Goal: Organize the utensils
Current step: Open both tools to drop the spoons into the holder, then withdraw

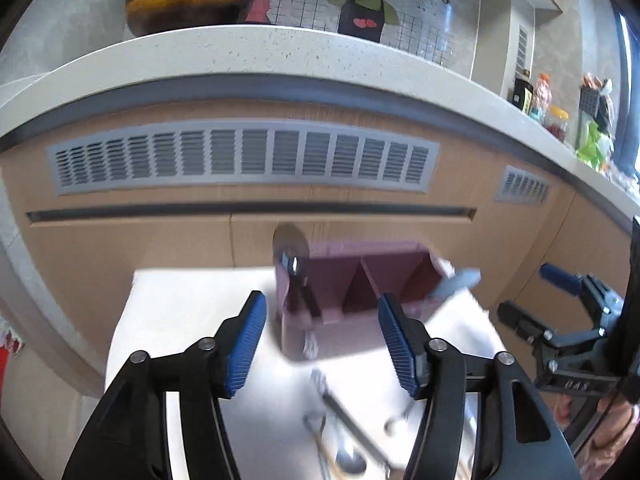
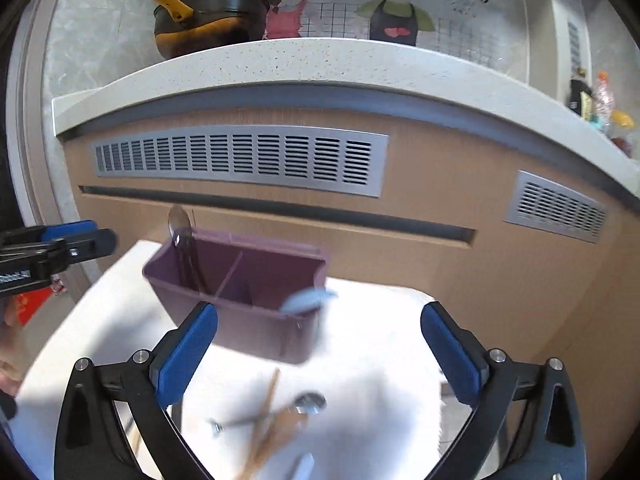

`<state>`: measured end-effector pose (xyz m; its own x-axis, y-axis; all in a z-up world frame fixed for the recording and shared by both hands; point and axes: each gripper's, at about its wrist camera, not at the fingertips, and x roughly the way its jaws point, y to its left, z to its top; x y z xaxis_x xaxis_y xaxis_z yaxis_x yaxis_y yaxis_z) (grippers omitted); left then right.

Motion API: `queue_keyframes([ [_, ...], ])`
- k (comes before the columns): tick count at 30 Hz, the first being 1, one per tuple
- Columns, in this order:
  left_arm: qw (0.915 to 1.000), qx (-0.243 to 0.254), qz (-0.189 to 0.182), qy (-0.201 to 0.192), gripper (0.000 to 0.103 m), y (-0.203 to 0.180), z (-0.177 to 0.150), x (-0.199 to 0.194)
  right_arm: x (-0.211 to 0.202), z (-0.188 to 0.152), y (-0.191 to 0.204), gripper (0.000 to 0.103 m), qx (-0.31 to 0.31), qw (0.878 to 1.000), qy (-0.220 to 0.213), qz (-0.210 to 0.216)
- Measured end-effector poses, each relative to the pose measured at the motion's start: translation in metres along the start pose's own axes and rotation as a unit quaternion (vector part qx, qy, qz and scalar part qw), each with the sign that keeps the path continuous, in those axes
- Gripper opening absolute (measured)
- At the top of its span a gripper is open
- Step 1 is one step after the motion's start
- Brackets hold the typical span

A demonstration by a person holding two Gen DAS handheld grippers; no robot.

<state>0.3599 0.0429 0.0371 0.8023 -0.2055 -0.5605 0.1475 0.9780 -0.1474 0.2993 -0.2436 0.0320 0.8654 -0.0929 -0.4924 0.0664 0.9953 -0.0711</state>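
Left hand-held gripper (image 1: pixel 322 338): jaws wide apart, nothing between them, hovering above the white bench (image 1: pixel 168 320) just in front of the holder.
Right hand-held gripper (image 2: pixel 320 348): also spread wide and empty, facing the holder from the other side.
Holder (image 2: pixel 256 320): purple plastic caddy with divided compartments, standing at the far part of the bench; it looks light and could slide or tip if nudged.
Already stowed: a metal spoon (image 2: pixel 179 222) stands bowl-up in the left end compartment; a pale blue utensil (image 2: pixel 306 300) leans out of the right end.
Loose utensils: a small pile lies on the bench near the grippers, with wooden chopsticks (image 2: pixel 268 412) crossing a metal spoon (image 2: pixel 310 402); motion blur hides finer detail.
Handling, metal spoon: stiff, smooth, probably slippery; best pinched across the flat handle near its middle, not on the rounded bowl.
Handling, chopsticks: thin, light, stiff, apt to roll; take them mid-length, across the shaft.
Risk: the pieces overlap, so lifting one may drag another.
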Motion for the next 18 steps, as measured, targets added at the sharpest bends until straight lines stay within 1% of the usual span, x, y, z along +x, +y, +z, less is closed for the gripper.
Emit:
queue_keyframes([
  [3,0.9997,0.001,0.004,0.022,0.064,0.004,-0.024,-0.01,-0.009,-0.016,0.006,0.103,-0.016,0.999,0.019,-0.036],
  [5,0.999,0.001,0.008,0.045,0.064,0.005,-0.042,-0.013,-0.013,-0.03,0.012,0.103,-0.029,0.998,0.036,-0.047],
  [11,0.9944,-0.011,0.005,0.105,0.065,0.012,-0.096,-0.022,-0.012,-0.067,0.03,0.103,-0.069,0.993,0.084,-0.048],
  [14,0.9905,-0.002,-0.009,0.138,0.064,0.007,-0.123,-0.022,-0.005,-0.085,0.039,0.102,-0.088,0.986,0.127,-0.068],
  [15,0.989,0.003,-0.013,0.148,0.064,0.005,-0.13,-0.02,-0.004,-0.091,0.041,0.102,-0.093,0.984,0.138,-0.069],
  [17,0.9855,0.003,-0.019,0.168,0.063,0.003,-0.14,-0.014,-0.005,-0.102,0.039,0.102,-0.089,0.984,0.145,-0.053],
  [18,0.983,-0.007,-0.026,0.181,0.058,0.004,-0.144,-0.009,-0.006,-0.105,0.037,0.102,-0.077,0.985,0.147,-0.047],
])
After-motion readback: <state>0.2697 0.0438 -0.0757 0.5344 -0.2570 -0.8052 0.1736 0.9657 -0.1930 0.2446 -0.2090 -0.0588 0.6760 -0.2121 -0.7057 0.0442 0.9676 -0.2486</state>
